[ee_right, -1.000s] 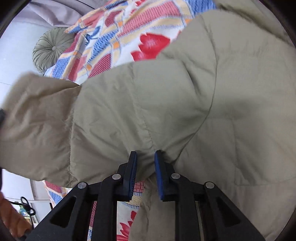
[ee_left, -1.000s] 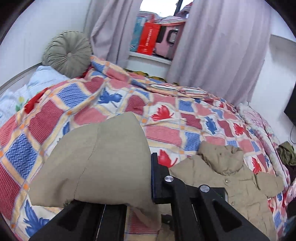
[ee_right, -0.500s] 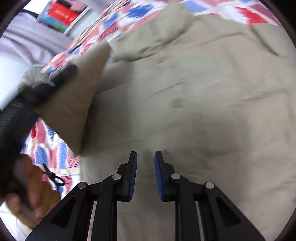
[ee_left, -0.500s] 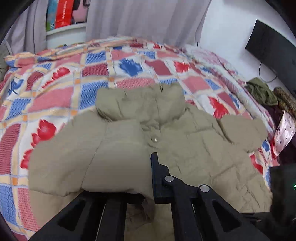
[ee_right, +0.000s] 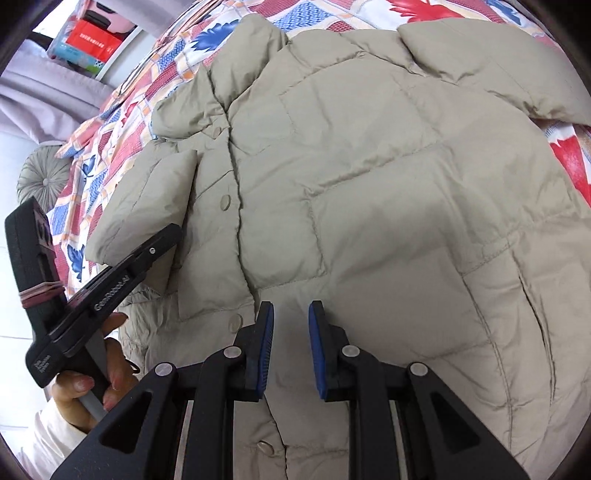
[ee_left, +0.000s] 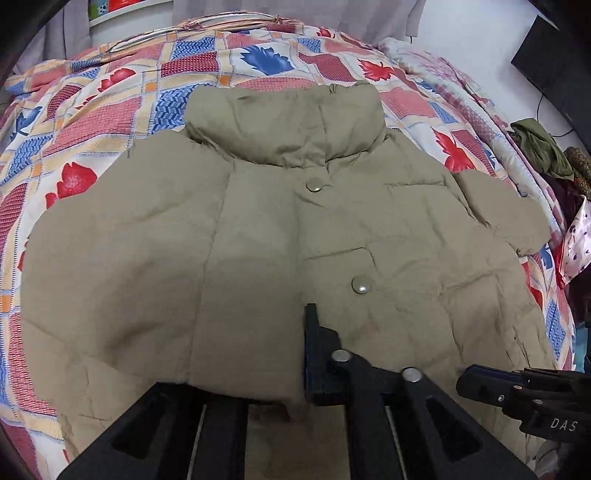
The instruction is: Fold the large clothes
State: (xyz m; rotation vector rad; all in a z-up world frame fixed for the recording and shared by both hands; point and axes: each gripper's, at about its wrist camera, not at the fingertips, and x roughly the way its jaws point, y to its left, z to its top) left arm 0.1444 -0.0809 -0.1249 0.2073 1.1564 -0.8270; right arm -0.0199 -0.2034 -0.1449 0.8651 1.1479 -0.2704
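A bed (ee_left: 110, 110) fills the room, spread with a patchwork quilt (ee_left: 258, 62) of red, blue and pink squares and leaf prints. Behind it hang pale mauve curtains (ee_right: 48, 96) beside a white sill (ee_left: 129, 14) stacked with boxes (ee_right: 88, 40). A dark screen (ee_left: 554, 62) stands against the white wall (ee_left: 480, 33) at right.

A puffy quilted jacket (ee_left: 258, 236) of matt khaki cloth, softly wrinkled, with stitched seams and dull metallic snap buttons (ee_left: 314, 184). Beneath it, a woven cotton-like bedspread (ee_left: 110, 107) with a coarse, textured weave in red, blue and cream. The left claw (ee_left: 255, 384) and right claw (ee_right: 291, 347) are matt black plastic with shiny metal rivets; the right one carries ribbed blue rubbery pads (ee_right: 266, 354).
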